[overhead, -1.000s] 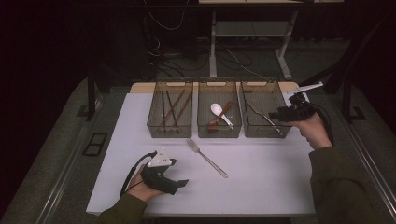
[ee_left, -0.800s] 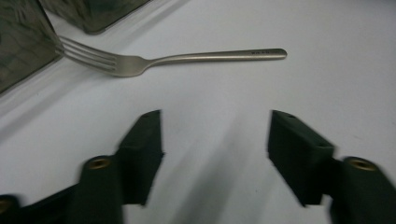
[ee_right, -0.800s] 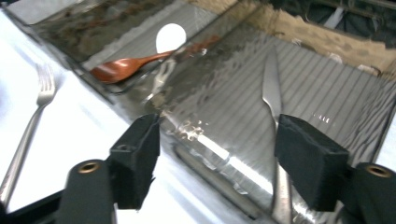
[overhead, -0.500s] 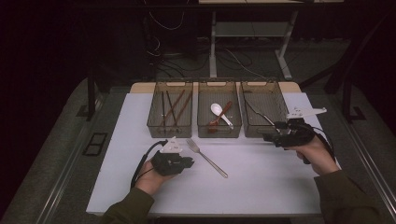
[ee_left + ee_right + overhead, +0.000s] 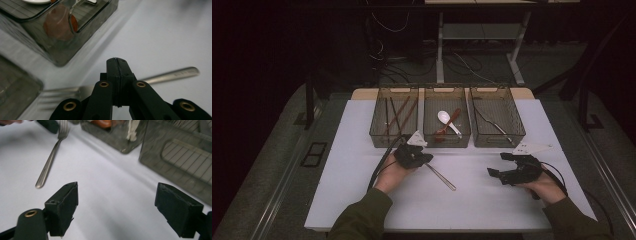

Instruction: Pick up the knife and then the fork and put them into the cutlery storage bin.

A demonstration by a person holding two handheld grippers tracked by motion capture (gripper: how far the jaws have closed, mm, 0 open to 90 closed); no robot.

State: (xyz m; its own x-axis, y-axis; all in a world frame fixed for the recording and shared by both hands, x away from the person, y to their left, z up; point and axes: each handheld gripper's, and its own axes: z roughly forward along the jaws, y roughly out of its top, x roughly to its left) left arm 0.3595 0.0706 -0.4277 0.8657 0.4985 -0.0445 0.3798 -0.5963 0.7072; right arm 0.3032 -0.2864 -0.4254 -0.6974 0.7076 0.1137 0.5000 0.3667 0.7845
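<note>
- Fork is seen lying flat on the white table, in front of the middle bin, handle pointing toward the near right.
- Left gripper is placed over the fork's neck end, just before the gap between left bin and middle bin.
- In the left gripper view the jaws are pressed together tip to tip; the fork passes behind them, tines to the left, handle to the right. Whether the fork is pinched or only lies behind the clenched tips cannot be told.
- Left gripper is angled down at the table; the corner of the middle bin is seen just past it, with something brown inside.
- Right gripper is held low over the table's right part, well apart from the fork, in front of the right bin.
- In the right gripper view the jaws are spread wide with nothing between them but bare table; right gripper is released.
- Fork is seen farther off in that view, handle end nearest.
- A white spoon and a brown spoon are held in the middle bin; chopsticks are held in the left bin; a thin metal piece is seen in the right bin, too small to identify.
</note>
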